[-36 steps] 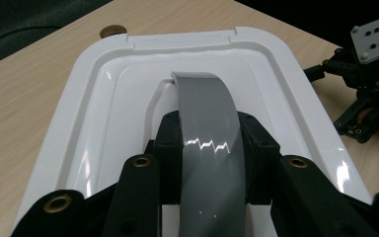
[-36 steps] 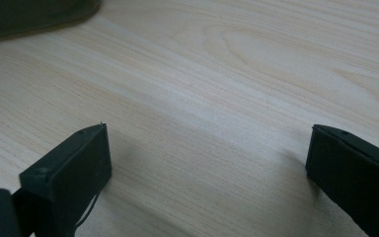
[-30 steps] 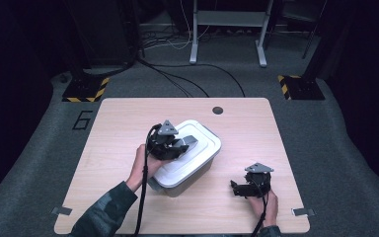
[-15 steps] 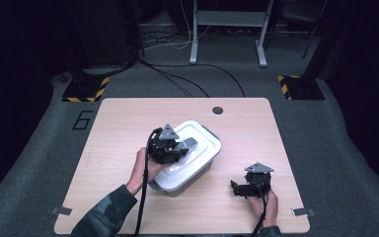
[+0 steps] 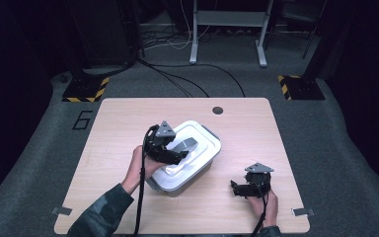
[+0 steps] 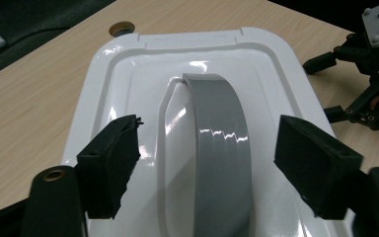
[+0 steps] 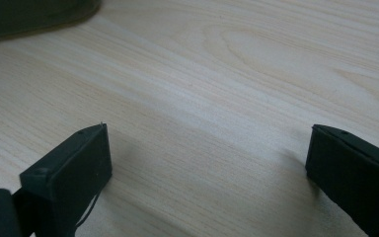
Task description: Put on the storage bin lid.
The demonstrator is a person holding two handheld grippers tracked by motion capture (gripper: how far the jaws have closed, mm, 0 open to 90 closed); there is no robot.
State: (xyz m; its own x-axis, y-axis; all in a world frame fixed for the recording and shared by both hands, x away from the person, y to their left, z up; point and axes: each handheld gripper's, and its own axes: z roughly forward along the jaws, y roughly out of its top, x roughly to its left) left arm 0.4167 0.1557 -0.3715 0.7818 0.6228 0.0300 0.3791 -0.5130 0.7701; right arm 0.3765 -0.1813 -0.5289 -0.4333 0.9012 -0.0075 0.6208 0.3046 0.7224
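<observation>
A white plastic box (image 5: 197,163) with a white lid (image 6: 128,64) and a grey handle (image 6: 222,143) stands slantwise on the middle of the wooden table (image 5: 108,128). My left gripper (image 5: 173,152) hovers over the lid, open, its jaws on either side of the grey handle (image 5: 183,145) without touching it. In the left gripper view that gripper (image 6: 217,153) straddles the handle. My right gripper (image 5: 239,189) rests low at the table's front right, open, with bare wood between its jaws; the right gripper view shows it (image 7: 207,163) just above the tabletop.
A round cable hole (image 5: 217,110) sits near the table's far edge. Cables and a metal stand (image 5: 227,29) lie on the grey floor beyond. Yellow-black floor markers (image 5: 86,89) flank the table's far corners.
My left gripper has shifted slightly along the lid over the handle. The right gripper has stayed put.
</observation>
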